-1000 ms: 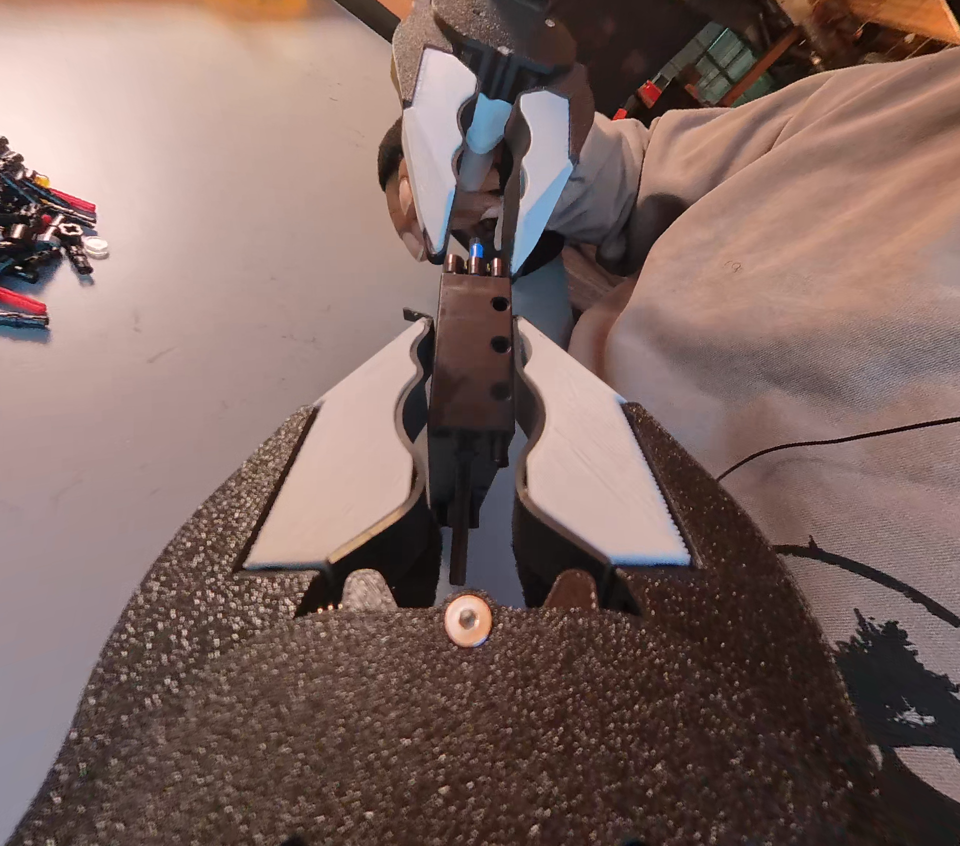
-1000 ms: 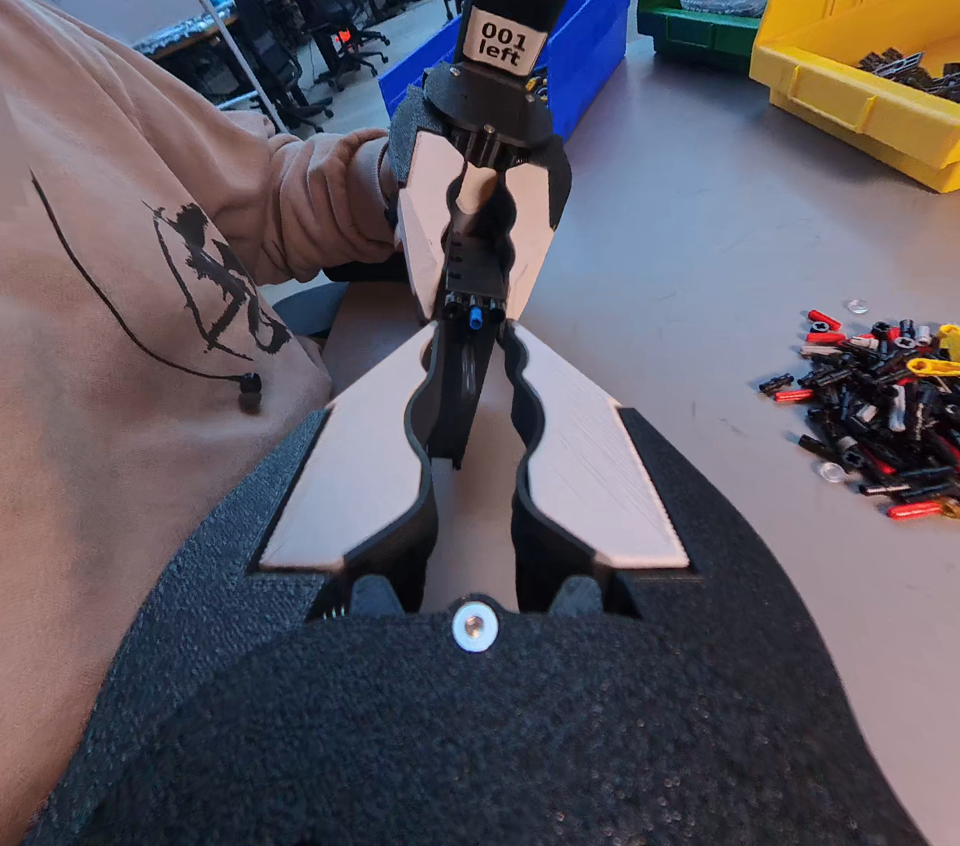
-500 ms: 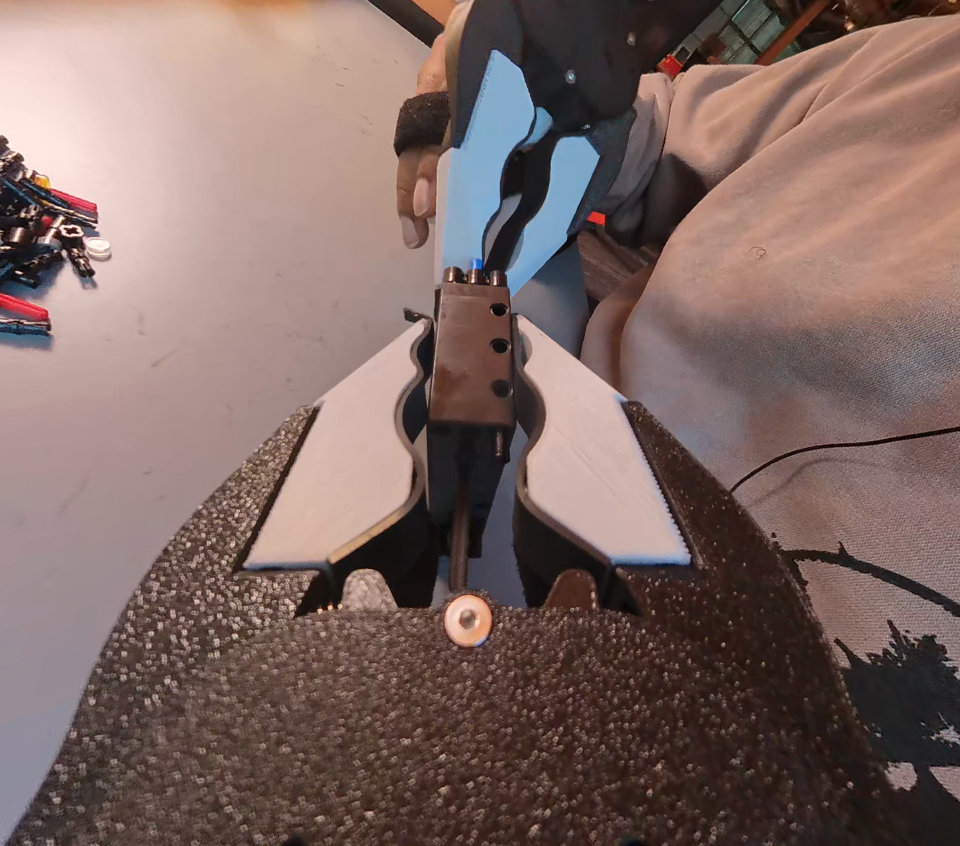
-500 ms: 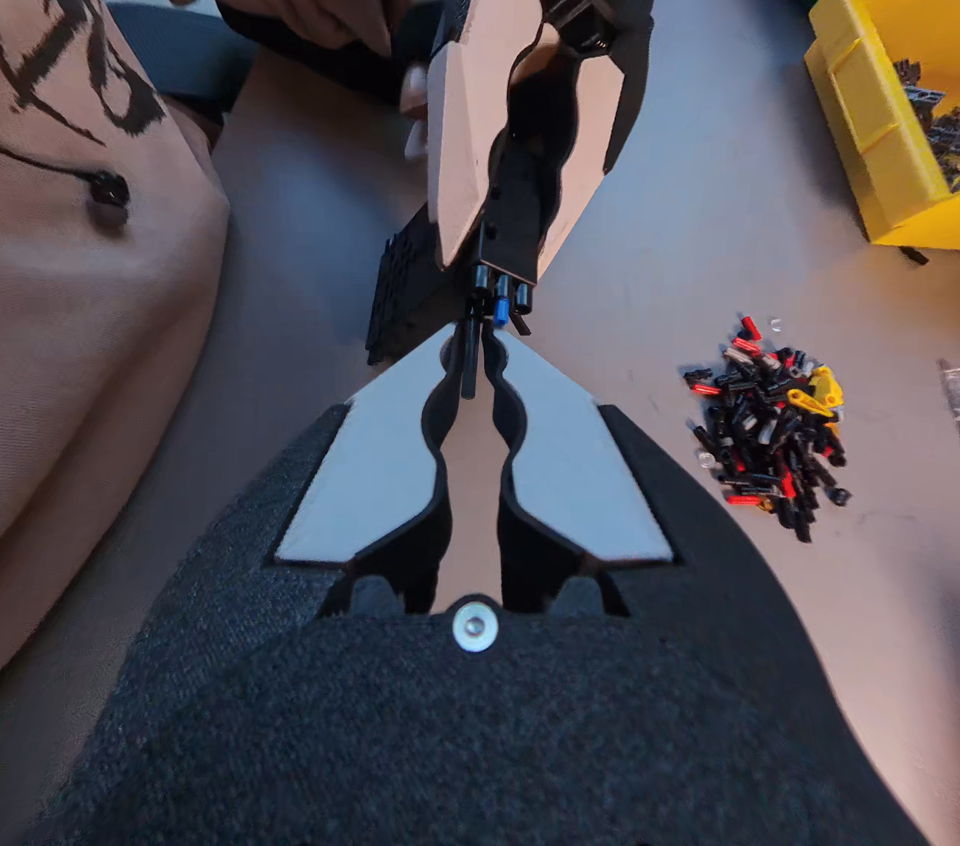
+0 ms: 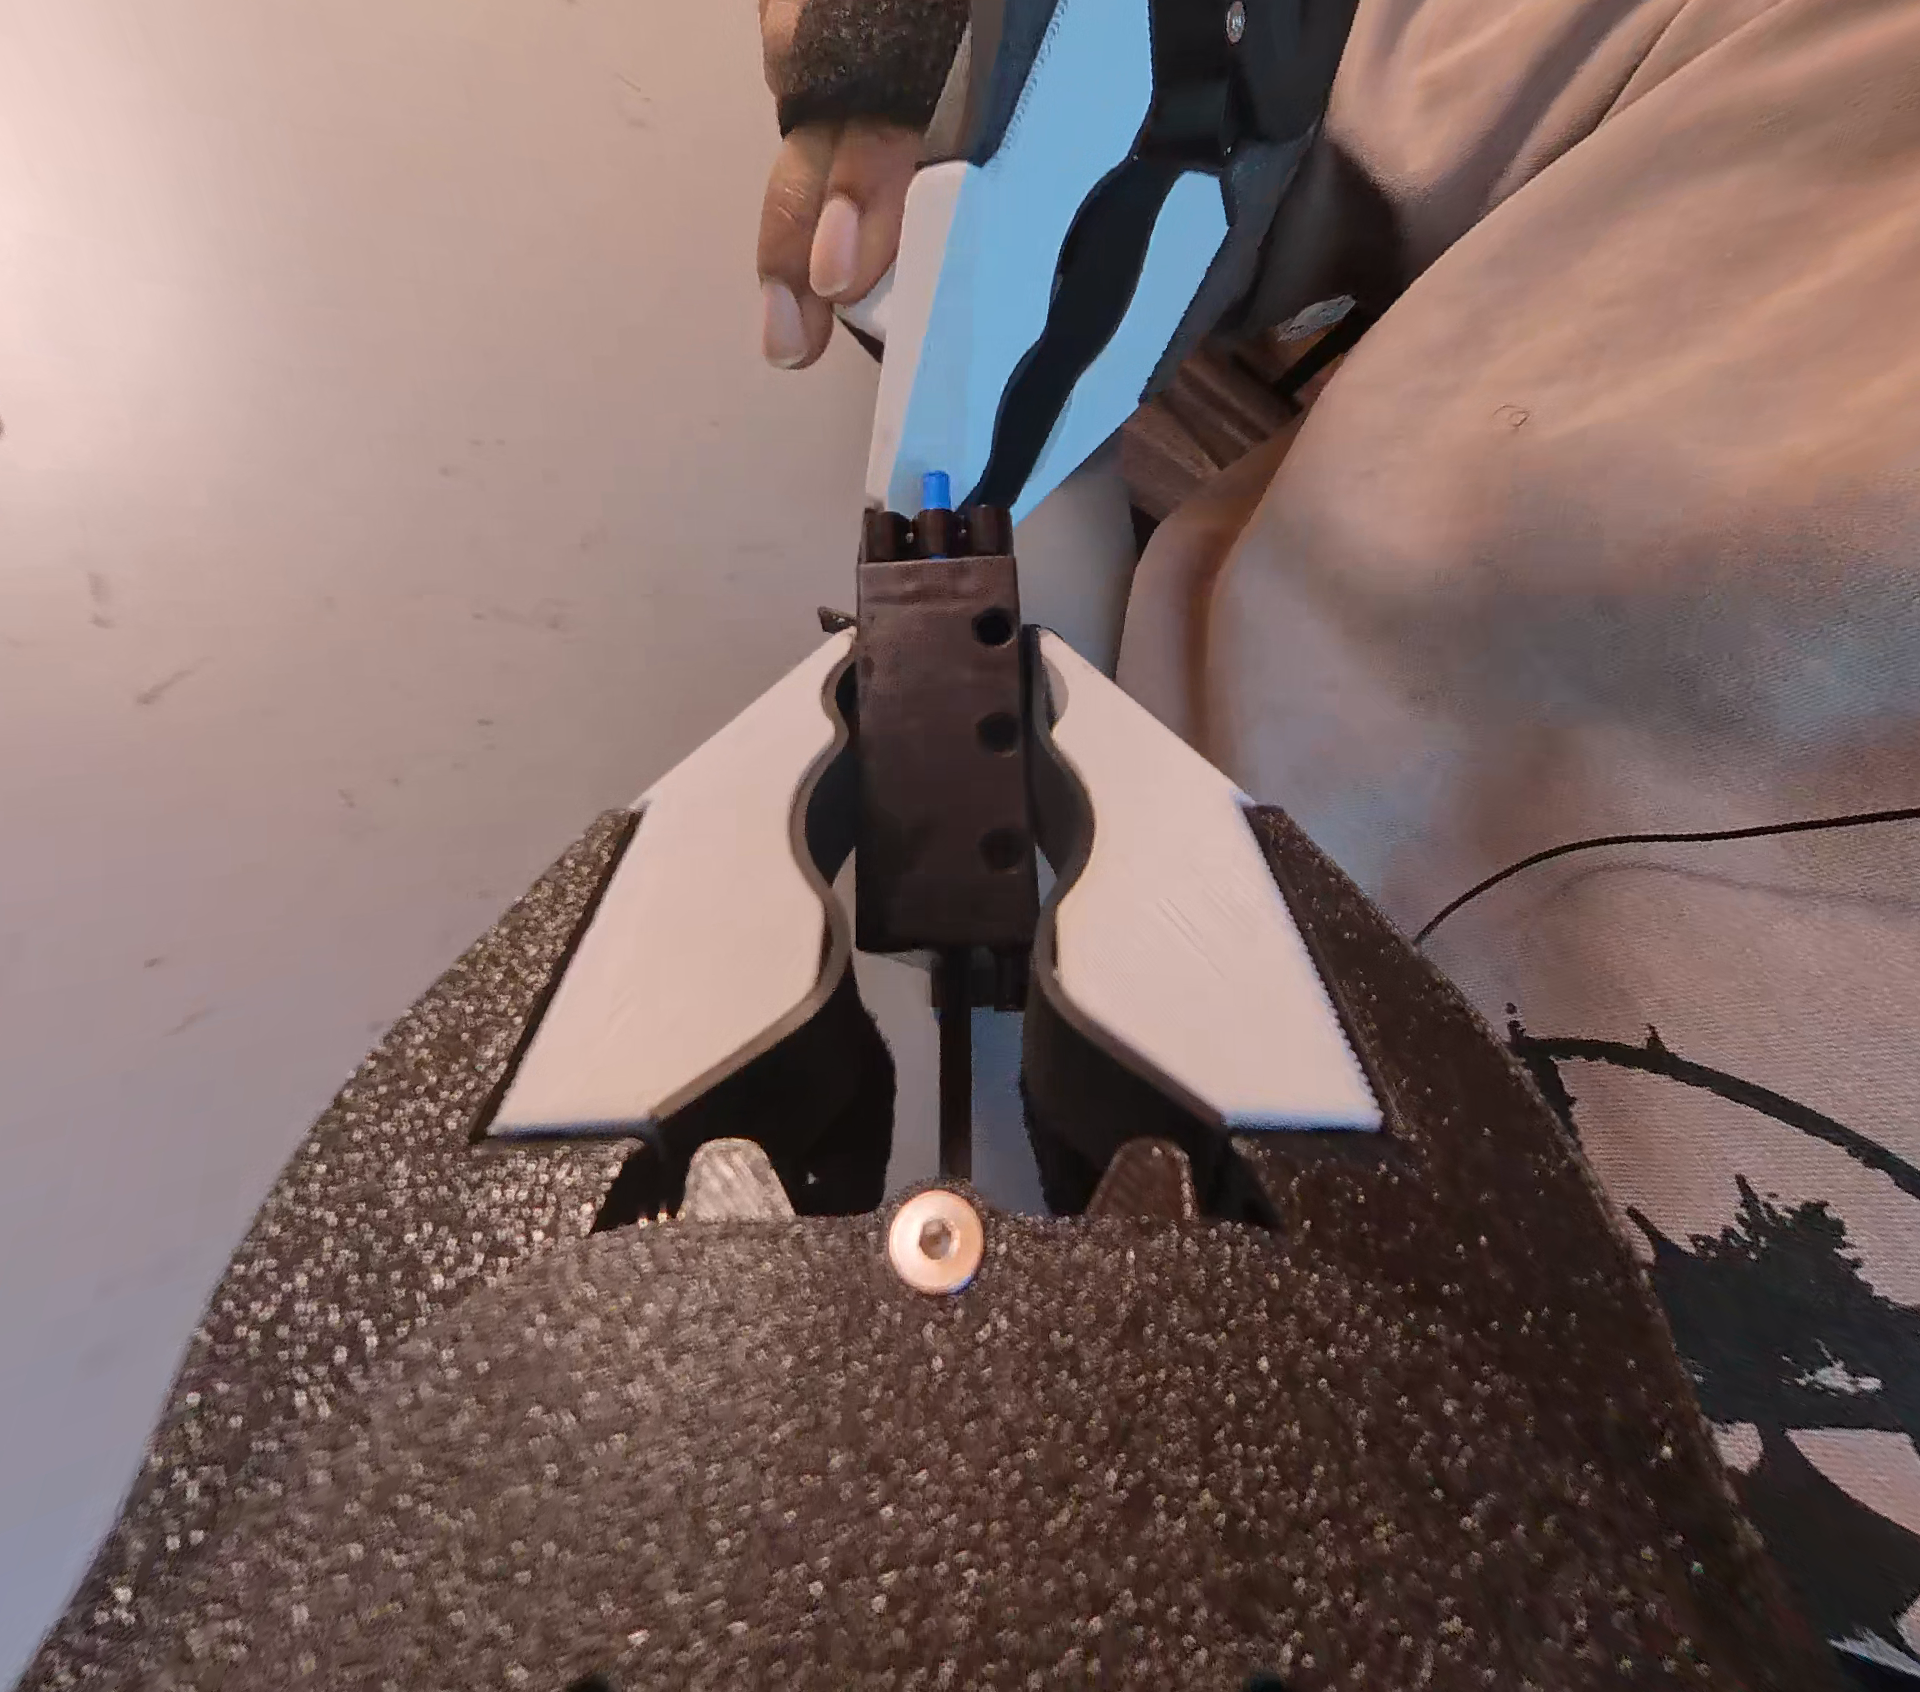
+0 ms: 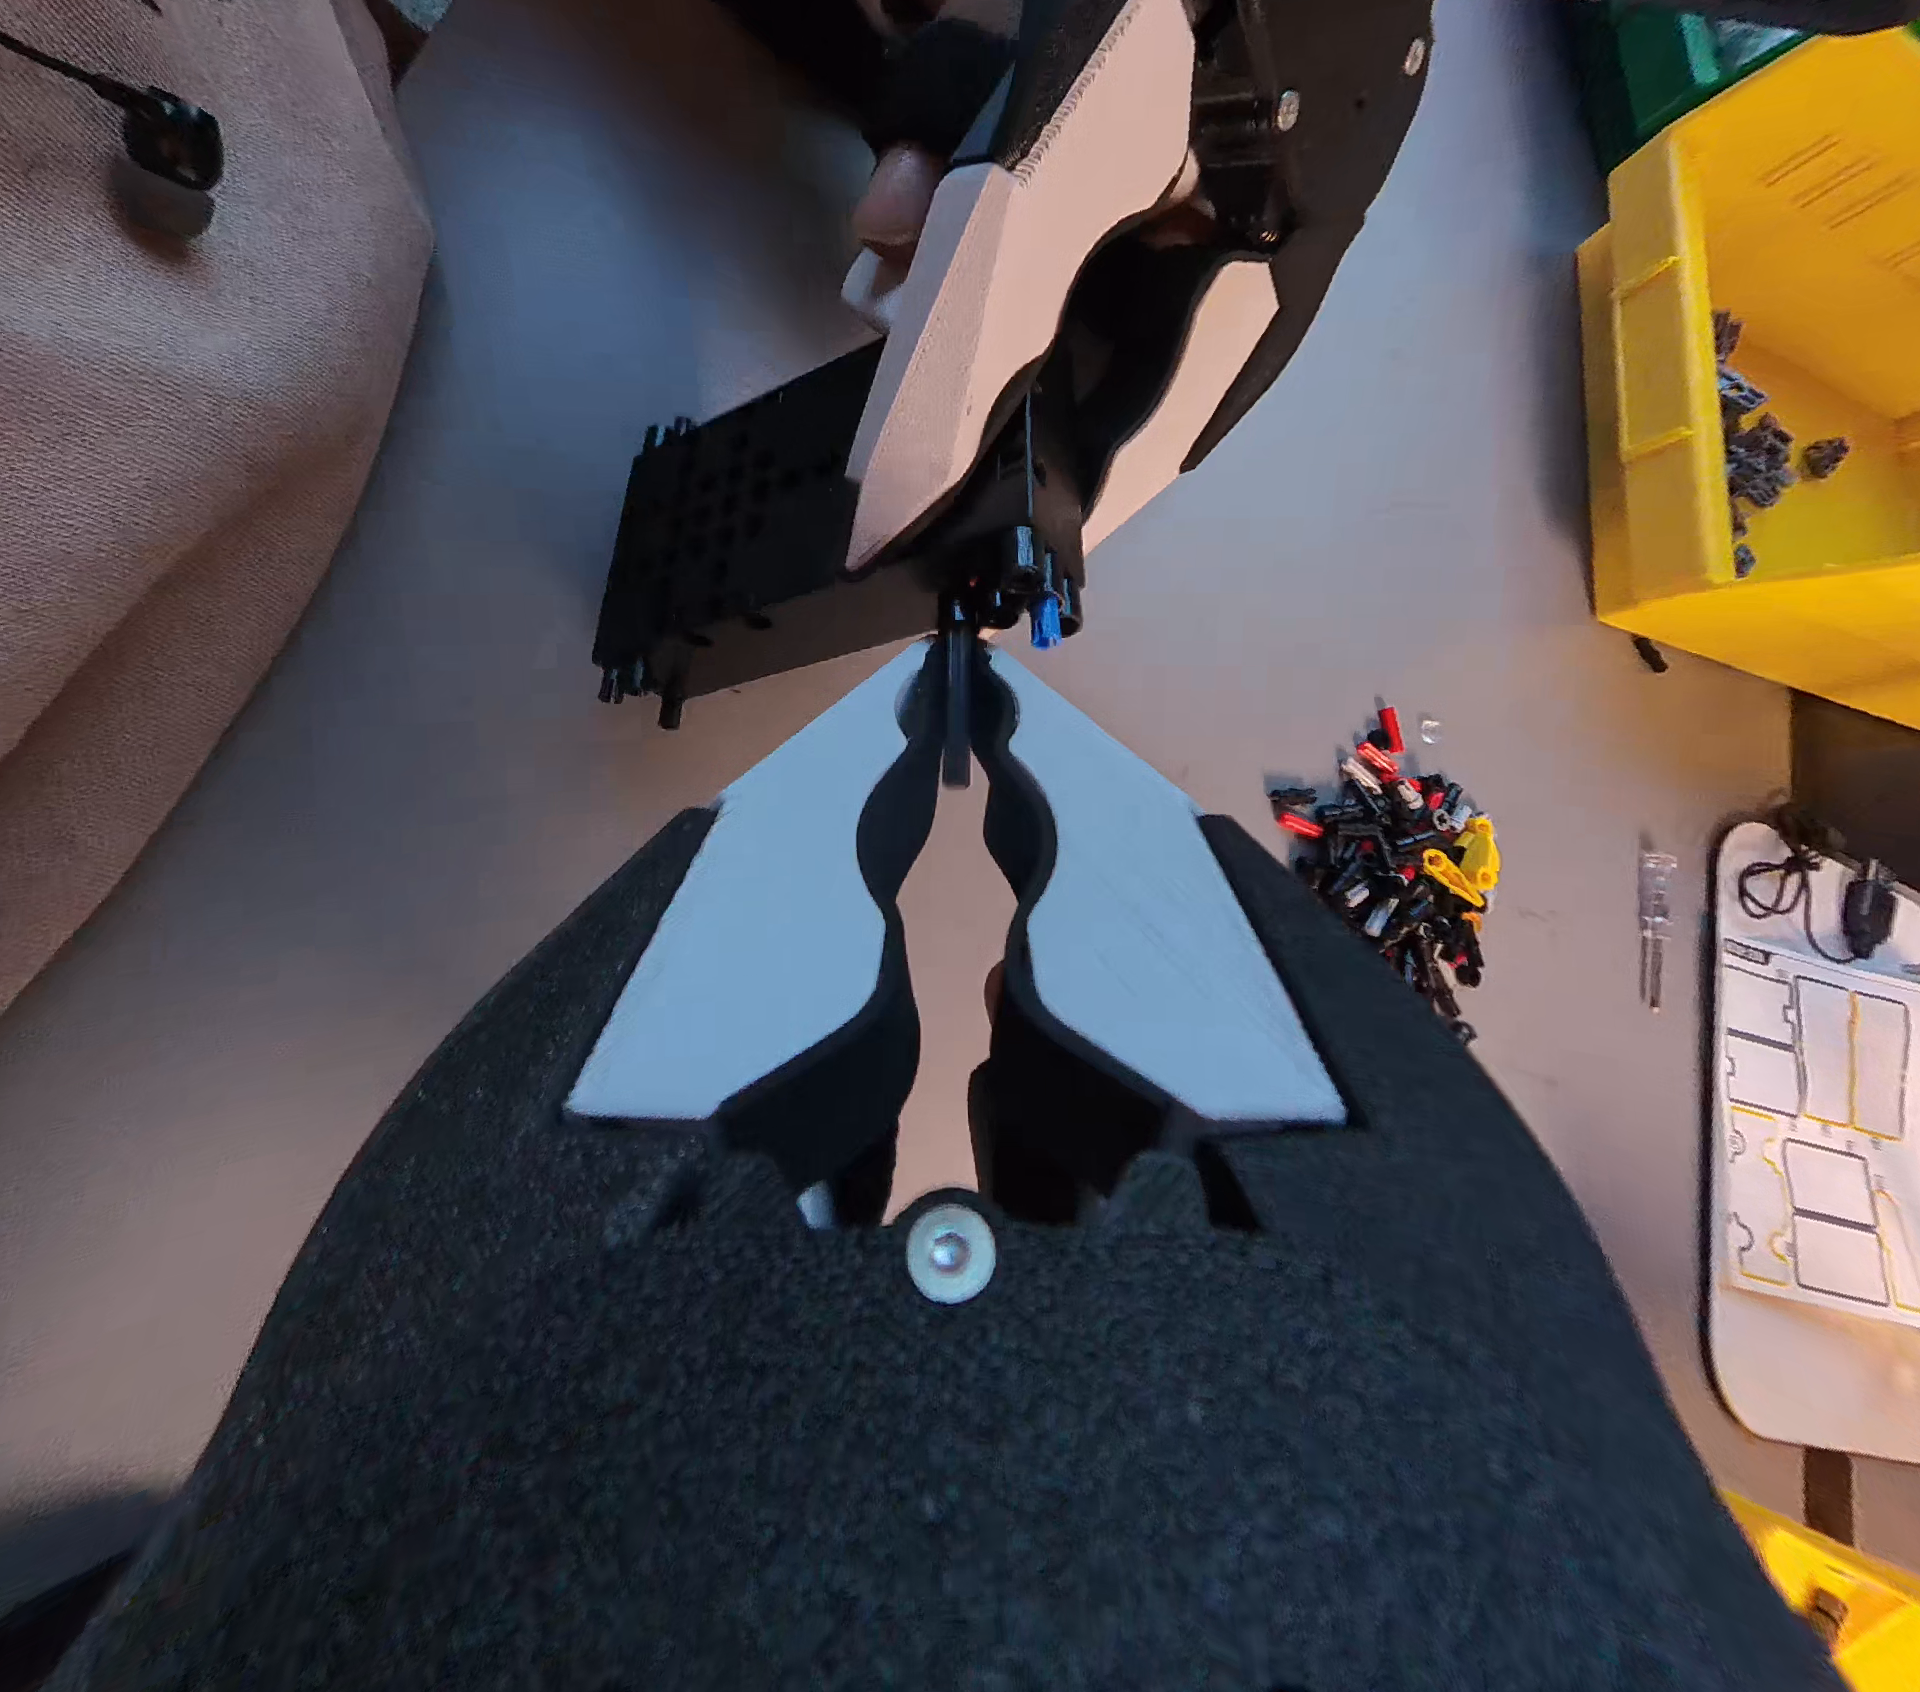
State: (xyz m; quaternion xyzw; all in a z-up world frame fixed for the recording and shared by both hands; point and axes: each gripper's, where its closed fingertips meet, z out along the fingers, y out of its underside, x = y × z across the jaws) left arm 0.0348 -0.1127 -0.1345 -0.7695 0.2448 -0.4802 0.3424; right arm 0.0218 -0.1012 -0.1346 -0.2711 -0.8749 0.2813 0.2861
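My left gripper (image 5: 943, 655) is shut on a black block assembly (image 5: 940, 769) with round holes in its side. Black pins and one blue pin (image 5: 935, 494) stick out of its far end, and a thin black rod (image 5: 956, 1071) shows under its near end. My right gripper (image 6: 956, 666) is shut on a thin black axle (image 6: 956, 733) whose far end meets the pin end of the assembly (image 6: 727, 520). In the left wrist view the right gripper (image 5: 987, 489) comes down from above onto the pins. In the right wrist view the left gripper (image 6: 977, 546) holds the assembly above the table.
A pile of small black, red and yellow parts (image 6: 1392, 873) lies on the grey table (image 5: 364, 395). A yellow bin (image 6: 1766, 395) with dark parts, a green bin (image 6: 1662, 73) and a printed sheet (image 6: 1818, 1175) sit to the right. The person's beige sweatshirt (image 5: 1558, 499) is close by. My two grippers' fingertips are within a few centimetres of each other.
Both grippers have tilted over, so the views now look down on the table. The right gripper now grips the axle at its fingertips. The parts pile has left the left wrist view.
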